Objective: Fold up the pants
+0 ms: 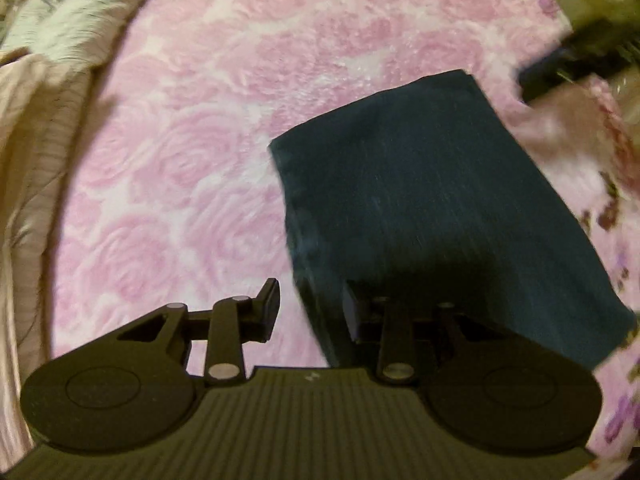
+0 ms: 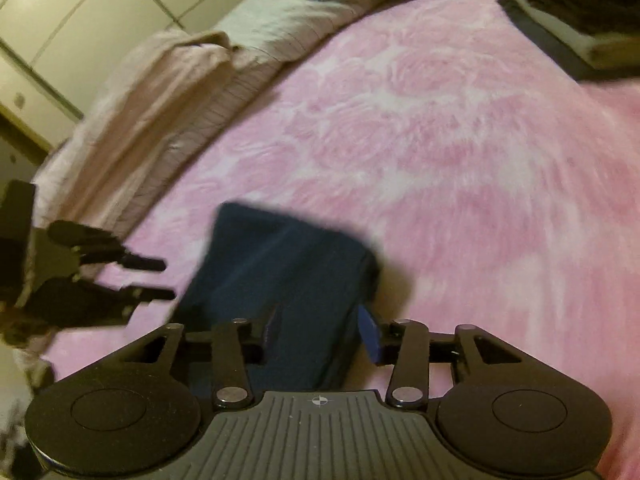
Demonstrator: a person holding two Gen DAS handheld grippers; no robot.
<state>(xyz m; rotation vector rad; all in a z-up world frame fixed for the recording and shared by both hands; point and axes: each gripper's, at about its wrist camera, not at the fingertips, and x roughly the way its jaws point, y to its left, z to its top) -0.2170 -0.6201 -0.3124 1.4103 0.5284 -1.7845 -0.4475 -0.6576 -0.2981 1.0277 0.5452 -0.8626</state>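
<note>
Dark navy pants [image 1: 420, 200] lie folded into a compact rectangle on the pink rose-patterned blanket [image 1: 200, 140]. My left gripper [image 1: 312, 312] is open and straddles the near left edge of the pants, with one finger over the blanket and the other over the cloth. In the right wrist view the pants [image 2: 288, 264] run forward from between the fingers of my right gripper [image 2: 318, 330], which is wide open. The left gripper [image 2: 168, 280] shows at the left, just beside the pants. Both views are motion-blurred.
Rumpled beige and grey bedding [image 1: 48, 120] is heaped along the left side of the bed [image 2: 168, 80]. A dark blurred object [image 1: 580, 60] sits at the far right. Dark items [image 2: 580, 8] lie at the far corner. White cupboard doors [image 2: 80, 12] stand behind.
</note>
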